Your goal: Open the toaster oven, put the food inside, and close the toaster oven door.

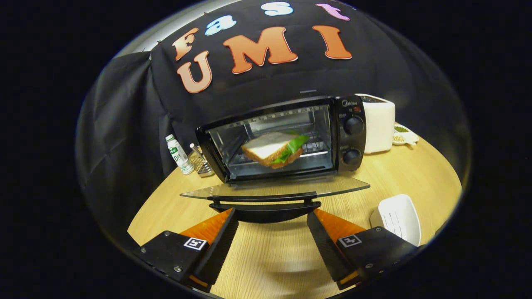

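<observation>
We see our hand-held gripper [272, 232] spread wide, empty, toaster oven [282, 139] facing us on the worktop [415, 166], door [274, 189] folded flat, sandwich [274, 148] inside, long axis crosswise, slightly blurred.

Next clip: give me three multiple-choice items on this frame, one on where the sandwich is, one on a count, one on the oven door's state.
1. Where is the sandwich?
A. in the white dish
B. inside the toaster oven
C. between the tongs

2. How many knobs does the oven's panel show?
A. two
B. four
C. none

3. How does the oven door stand?
A. shut upright
C. taken off and lying on the table
B. dropped open, flat

Key: 1 B, the sandwich sits on the rack in the cavity. 2 A, one knob above the other. 3 B, the glass lies level with its handle just ahead of the open, empty tongs.
</observation>
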Motion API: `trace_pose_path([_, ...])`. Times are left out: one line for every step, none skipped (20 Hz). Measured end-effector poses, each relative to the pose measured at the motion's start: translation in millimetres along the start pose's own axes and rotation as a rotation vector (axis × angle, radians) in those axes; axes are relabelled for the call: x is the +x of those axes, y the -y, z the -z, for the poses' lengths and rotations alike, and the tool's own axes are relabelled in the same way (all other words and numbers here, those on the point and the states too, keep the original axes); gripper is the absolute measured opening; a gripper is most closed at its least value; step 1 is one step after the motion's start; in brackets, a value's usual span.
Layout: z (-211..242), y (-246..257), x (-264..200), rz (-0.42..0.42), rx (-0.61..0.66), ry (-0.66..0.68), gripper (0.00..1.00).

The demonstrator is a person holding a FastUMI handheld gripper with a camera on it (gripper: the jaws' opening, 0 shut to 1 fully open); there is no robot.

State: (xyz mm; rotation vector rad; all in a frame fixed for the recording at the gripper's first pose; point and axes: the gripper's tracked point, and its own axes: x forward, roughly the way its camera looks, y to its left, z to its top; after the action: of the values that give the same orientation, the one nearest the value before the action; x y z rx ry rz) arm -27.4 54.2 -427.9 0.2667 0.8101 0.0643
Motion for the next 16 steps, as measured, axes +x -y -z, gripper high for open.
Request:
trace_pose_path([-10.2,-1.3,1.5,-0.003,-0.003,0.017,0.99])
trace_pose_path([-19.9,-2.3,2.0,-0.005,-0.008,0.033,1.0])
trace_pose_path([-27.9,-3.6,3.7,-0.004,-0.011,0.044,1.0])
trace_pose_path([-34.0,-4.0,5.9,-0.001,-0.021,0.055,1.0])
trace_pose_path([-40.6,-5.3,8.1,0.003,-0.035,0.064,1.0])
trace_pose_path([-46.0,-6.2,10.3,0.008,-0.052,0.071,1.0])
trace_pose_path([-52.6,-6.4,13.3,0.016,-0.066,0.077,1.0])
trace_pose_path([-59.1,-6.0,16.4,0.023,-0.073,0.085,1.0])
trace_pose_path([-66.6,-5.5,19.8,0.031,-0.078,0.094,1.0])
trace_pose_path([-72.6,-3.8,26.0,0.045,-0.089,0.104,1.0])
trace_pose_path([-82.8,-0.7,30.7,0.066,-0.108,0.128,1.0])
trace_pose_path([-93.8,3.8,35.4,0.097,-0.133,0.153,1.0])
trace_pose_path([-104.5,7.1,38.3,0.118,-0.156,0.178,1.0])
trace_pose_path([-109.1,6.8,37.1,0.117,-0.17,0.191,1.0])
trace_pose_path([-116.2,5.3,32.3,0.107,-0.165,0.216,1.0])
trace_pose_path([-124.2,4.3,27.6,0.096,-0.163,0.247,1.0])
